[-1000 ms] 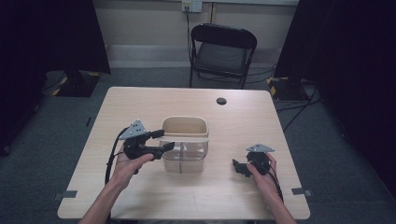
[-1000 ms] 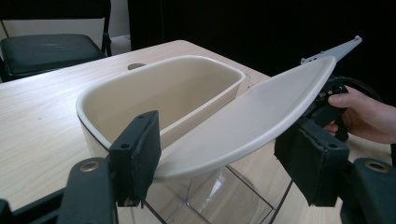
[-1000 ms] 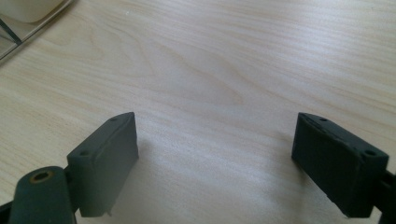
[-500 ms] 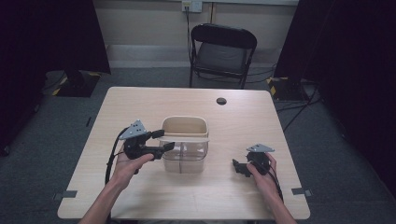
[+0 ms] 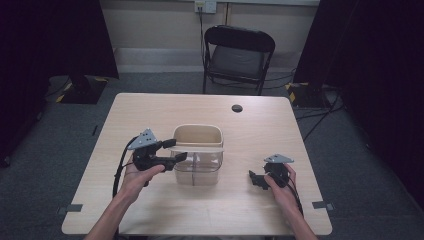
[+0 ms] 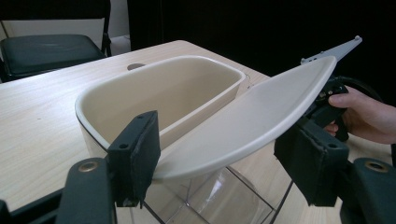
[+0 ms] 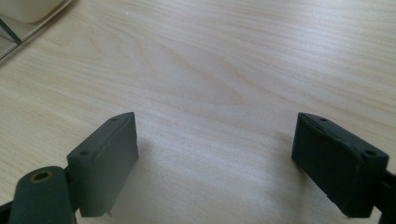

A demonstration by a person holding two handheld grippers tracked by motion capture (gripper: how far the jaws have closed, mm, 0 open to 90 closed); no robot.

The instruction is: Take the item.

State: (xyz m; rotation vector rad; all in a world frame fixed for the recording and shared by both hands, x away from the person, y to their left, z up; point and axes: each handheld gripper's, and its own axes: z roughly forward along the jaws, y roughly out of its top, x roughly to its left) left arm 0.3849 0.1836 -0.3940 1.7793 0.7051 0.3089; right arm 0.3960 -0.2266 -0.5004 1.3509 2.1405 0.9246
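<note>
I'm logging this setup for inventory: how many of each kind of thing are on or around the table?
tongs: 2 (left tongs, right tongs)
clear bin with beige handle: 1
folding chair: 1
table: 1
black round spot on the tabletop: 1
total: 6

A dim room with one pale wooden table under a light

The table [image 5: 150, 115] stands on grey carpet [image 5: 60, 135], with a small dark round hole [image 5: 237, 108] near its far edge. Beyond it a black folding chair [image 5: 239, 57] faces the table before a cream wall [image 5: 155, 25] with a socket [image 5: 205, 6]. Black curtains [image 5: 370, 65] hang at both sides; cables [image 5: 320, 107] trail over the floor at the right.
</note>
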